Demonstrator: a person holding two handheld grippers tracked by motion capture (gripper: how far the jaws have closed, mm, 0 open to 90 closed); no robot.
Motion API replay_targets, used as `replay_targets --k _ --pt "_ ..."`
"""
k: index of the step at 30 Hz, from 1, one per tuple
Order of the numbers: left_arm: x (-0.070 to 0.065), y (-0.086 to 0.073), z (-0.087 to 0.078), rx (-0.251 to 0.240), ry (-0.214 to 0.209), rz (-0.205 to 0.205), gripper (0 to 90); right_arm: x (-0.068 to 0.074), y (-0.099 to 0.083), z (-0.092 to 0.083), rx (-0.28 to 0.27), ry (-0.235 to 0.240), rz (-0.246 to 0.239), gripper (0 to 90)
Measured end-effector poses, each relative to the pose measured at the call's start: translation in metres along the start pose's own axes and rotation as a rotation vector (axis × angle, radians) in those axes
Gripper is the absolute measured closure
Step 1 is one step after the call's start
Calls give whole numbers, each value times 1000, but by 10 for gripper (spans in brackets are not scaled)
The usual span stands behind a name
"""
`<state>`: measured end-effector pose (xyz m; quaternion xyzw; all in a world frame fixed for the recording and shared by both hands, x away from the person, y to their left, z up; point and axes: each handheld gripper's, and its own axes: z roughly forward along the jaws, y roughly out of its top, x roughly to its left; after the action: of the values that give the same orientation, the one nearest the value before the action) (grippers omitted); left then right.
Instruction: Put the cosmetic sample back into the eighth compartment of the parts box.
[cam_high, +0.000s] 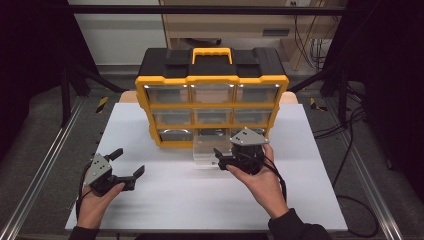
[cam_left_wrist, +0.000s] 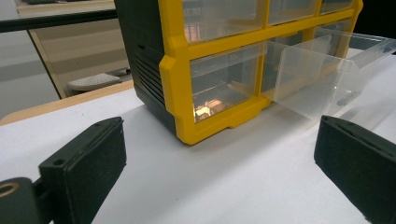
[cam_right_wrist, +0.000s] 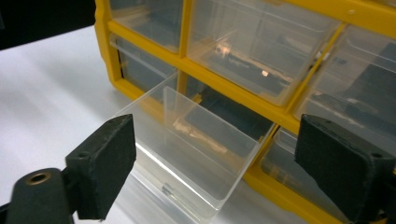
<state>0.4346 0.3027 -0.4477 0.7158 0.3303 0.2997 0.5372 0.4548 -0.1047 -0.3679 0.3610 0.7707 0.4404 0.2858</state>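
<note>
1. Nearest the lens in the right gripper view: two black jaws spread wide, nothing pinched between them, right gripper (cam_right_wrist: 217, 172) released.
2. Just beyond them, clear plastic drawer (cam_right_wrist: 187, 154) pulled out of the bottom row's middle slot, resting on the white table top (cam_high: 165, 195).
3. In the high view, drawer (cam_high: 207, 150) at 11 o'clock of right gripper (cam_high: 224, 161), just beside its jaw tips; touching or apart cannot be told.
4. Behind, at 12 o'clock: yellow-framed black organiser box with clear drawers (cam_high: 212, 102), upright, yellow carry handle (cam_high: 212, 52) on top.
5. Left gripper (cam_high: 129, 167) at 8 o'clock of the box, well apart from it, jaws open and empty, hovering low over the table top.
6. Left gripper view (cam_left_wrist: 219, 161): same drawer (cam_left_wrist: 310, 84) protruding at 2 o'clock.
</note>
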Motion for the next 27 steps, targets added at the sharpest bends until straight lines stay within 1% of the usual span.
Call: replay_targets --k 1,2,3,10,14,17,21,24,27 --pt "0 0 0 0 0 0 22 0 0 0 0 0 0 117" --pt "0 0 0 0 0 0 22 -1 -2 -1 -9 1 22 114" --pt "0 0 0 0 1 0 22 -2 -4 -2 -12 -1 28 115" --pt "0 0 0 0 2 -2 22 -7 -12 -6 -18 -16 50 117" --pt "0 0 0 0 1 -2 22 -9 -19 -6 -15 -6 67 101" --pt "-1 0 0 0 1 -1 22 -10 -23 -7 -10 1 71 85" --pt "-1 0 0 -1 0 -1 22 -12 -28 -8 -20 0 76 70" --pt "-1 0 0 -1 1 -2 22 -14 -31 -9 -21 4 87 62" --pt "-1 0 0 -1 1 -2 22 -14 -34 -9 -18 5 87 62"
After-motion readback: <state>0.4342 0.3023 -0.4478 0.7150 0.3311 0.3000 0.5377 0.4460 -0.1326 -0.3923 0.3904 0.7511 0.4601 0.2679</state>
